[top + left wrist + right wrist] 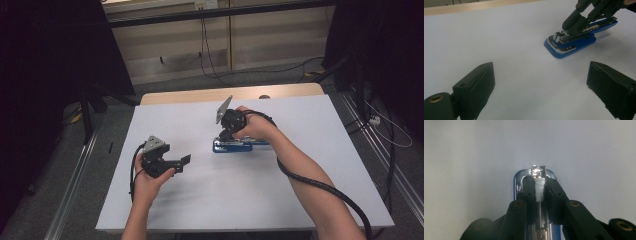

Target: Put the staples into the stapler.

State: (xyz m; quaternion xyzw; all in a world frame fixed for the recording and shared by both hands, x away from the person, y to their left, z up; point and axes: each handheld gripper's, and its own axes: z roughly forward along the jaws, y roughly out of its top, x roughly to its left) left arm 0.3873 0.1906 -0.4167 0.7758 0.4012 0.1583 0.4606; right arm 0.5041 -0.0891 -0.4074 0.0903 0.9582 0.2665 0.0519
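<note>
- Dark curtains flank the room on both sides, with pale wall panels at the back, cables (207,50) trailing over the grey floor and a metal rail (75,185) running along the left of the table.
- White sheeting covers the table (300,200); a strip of bare wood shows along its far edge.
- Lying flat on the sheet, a little right of the middle, is a blue stapler (232,146), its nose towards the left in the high view.
- Its top arm is swung open, so the staple channel serves as the one container here: in the right gripper view a short silver block of staples (539,190) sits in the front of the channel, just behind the chrome nose.
- Farther back in that channel a thin rod or spring runs along the middle; what lies under it is too dark to tell.
- The right gripper (539,195) leans down over the stapler from the right, jaws drawn narrow, one on each side of the staple block and touching it, so it is pinching the staples.
- From the left gripper view its black jaws come down onto the stapler's front half.
- The left gripper (540,82) is held low over bare sheet, left of the stapler and well apart from it, its jaws spread wide with nothing between them.
</note>
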